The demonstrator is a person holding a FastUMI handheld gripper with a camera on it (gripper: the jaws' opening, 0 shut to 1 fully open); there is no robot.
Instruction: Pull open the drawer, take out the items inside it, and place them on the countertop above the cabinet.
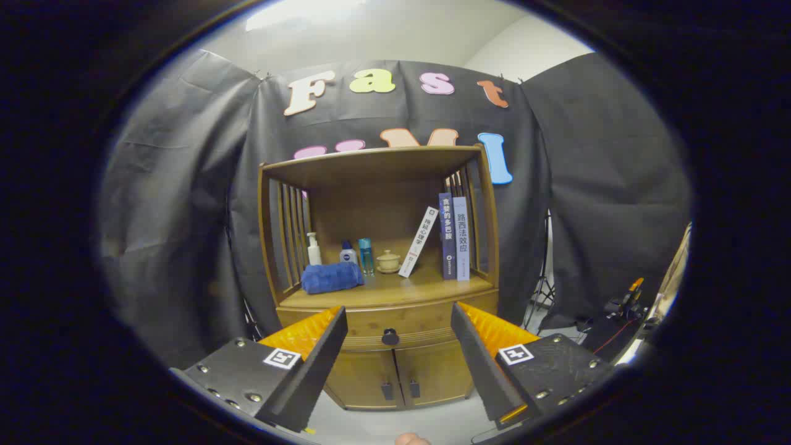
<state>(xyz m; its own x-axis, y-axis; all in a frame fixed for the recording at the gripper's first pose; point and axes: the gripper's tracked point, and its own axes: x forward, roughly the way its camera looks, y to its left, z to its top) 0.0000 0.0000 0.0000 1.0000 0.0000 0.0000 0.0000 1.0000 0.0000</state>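
The gripper (398, 321) is hovering with its fingers spread wide apart, gripping nothing. The closed drawer (389, 330) is sitting beyond and between them, its dark knob (390, 337) centred in the gap, with the countertop (383, 290) just above.

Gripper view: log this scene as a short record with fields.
hand-held gripper: open, fingers apart, holding nothing
drawer: shut, dark knob between the fingers, beyond them
cabinet doors: shut, below the drawer
countertop: blue towel, three bottles, lidded cup, three books, one leaning
task stage: drawer not yet pulled
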